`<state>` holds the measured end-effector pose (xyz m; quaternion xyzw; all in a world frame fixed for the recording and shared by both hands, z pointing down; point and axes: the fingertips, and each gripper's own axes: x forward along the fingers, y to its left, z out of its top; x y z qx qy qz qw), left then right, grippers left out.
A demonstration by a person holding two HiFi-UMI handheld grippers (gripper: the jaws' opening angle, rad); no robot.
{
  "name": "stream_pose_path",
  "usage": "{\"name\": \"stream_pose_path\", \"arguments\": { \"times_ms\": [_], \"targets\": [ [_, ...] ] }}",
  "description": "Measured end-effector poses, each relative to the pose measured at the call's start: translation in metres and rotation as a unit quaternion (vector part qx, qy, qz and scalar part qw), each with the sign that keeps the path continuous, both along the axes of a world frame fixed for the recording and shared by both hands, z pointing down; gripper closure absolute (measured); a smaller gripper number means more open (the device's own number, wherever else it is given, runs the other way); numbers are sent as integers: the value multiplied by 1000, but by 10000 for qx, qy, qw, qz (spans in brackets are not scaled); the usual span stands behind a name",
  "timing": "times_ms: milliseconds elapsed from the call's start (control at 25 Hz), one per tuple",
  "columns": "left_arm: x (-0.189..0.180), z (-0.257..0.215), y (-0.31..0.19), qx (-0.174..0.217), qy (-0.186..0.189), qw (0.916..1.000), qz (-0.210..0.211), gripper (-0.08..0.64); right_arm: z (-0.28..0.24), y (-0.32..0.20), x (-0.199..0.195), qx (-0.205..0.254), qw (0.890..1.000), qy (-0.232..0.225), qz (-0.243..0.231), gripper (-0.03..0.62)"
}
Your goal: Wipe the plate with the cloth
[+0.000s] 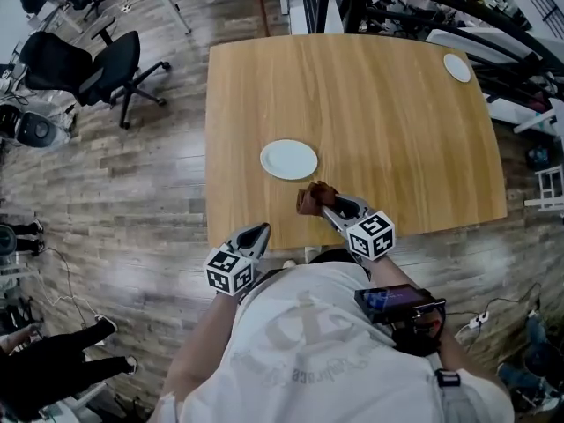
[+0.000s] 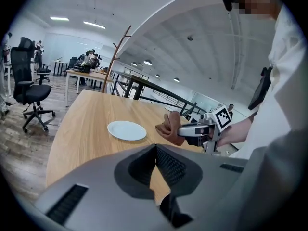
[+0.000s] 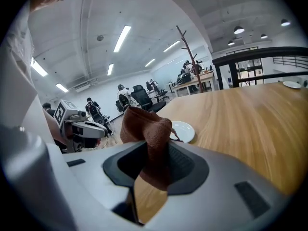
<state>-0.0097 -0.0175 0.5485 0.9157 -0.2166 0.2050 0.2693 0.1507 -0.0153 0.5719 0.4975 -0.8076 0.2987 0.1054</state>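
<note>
Cloth (image 3: pixel 147 136) upright in right gripper (image 3: pixel 153 163), near plate (image 3: pixel 183 130)

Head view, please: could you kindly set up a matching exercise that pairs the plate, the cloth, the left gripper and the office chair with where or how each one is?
Things:
1. plate
2. cloth
3. left gripper
4. office chair

Places or states:
A. clamped in the right gripper
B. on the floor, left of the table
C. lying flat on the table
D. jaws together, nothing between them

Pairs: 1-C; 2-A; 3-D; 4-B.
</note>
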Motion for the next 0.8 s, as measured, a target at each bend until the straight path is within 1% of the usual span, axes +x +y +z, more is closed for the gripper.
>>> {"name": "stream_pose_path", "arguments": {
  "times_ms": [240,440,600,800],
  "targets": [
    [21,-1,-16,-84,-315,9995,-3,549,15,-18,19,-279,9996,16,-16,462],
    [27,6,-17,-232,-514,9984,-106,549,30,-30,16,-323,9981,238,-457,462],
    [32,10,-21,-333,-520,9980,-165,549,39,-36,15,-399,9961,387,-686,462],
    [42,8,-41,-260,-362,9989,-124,549,44,-52,17,-470,9936,645,-803,462]
  ]
}}
